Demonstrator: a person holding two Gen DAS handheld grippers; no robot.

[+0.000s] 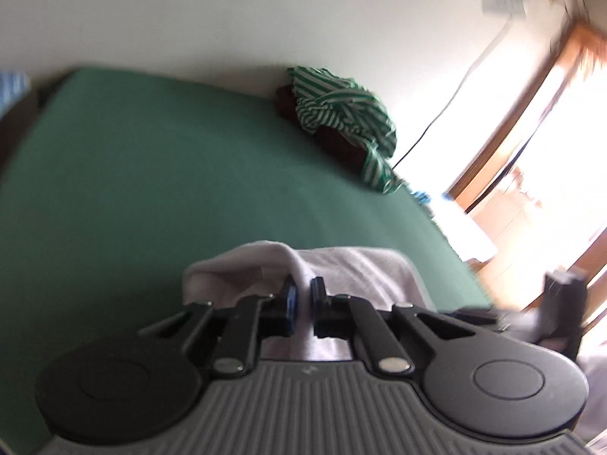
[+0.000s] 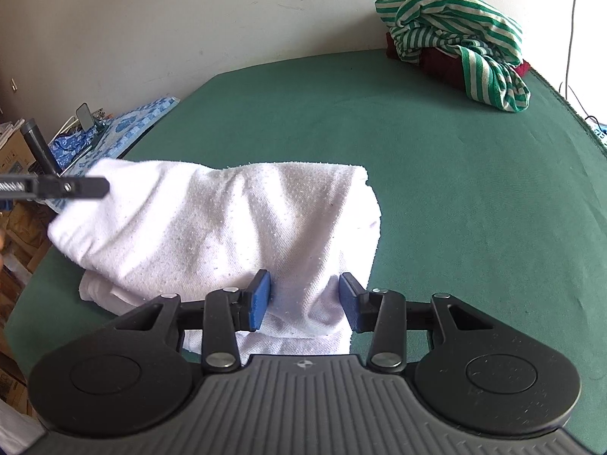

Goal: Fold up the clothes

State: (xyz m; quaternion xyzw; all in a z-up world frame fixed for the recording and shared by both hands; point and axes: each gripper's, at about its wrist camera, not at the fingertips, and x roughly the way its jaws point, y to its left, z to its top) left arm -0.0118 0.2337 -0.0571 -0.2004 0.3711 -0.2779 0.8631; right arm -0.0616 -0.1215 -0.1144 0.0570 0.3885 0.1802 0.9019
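White garment (image 2: pixel 227 227) lies on green bed cover (image 2: pixel 455 189), lifted at near edge. Left gripper (image 1: pixel 303 299): jaws nearly together, clamped on a cloth ridge. Right gripper (image 2: pixel 305 299): jaws apart, cloth bunched btwn pads, not pinched. Both point fwd, low over bed. Right view only: left gripper's finger at garment's left end, blue patterned fabric (image 2: pixel 125 129). Striped green-white clothing (image 2: pixel 459 38) lies at far corner.

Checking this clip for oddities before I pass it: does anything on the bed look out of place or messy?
Only the far corner: a green-striped garment lies crumpled and unfolded over dark red cloth by the wall. The white garment sags unevenly, pinched by the left gripper while the right gripper is open around it. Nothing looks damaged.
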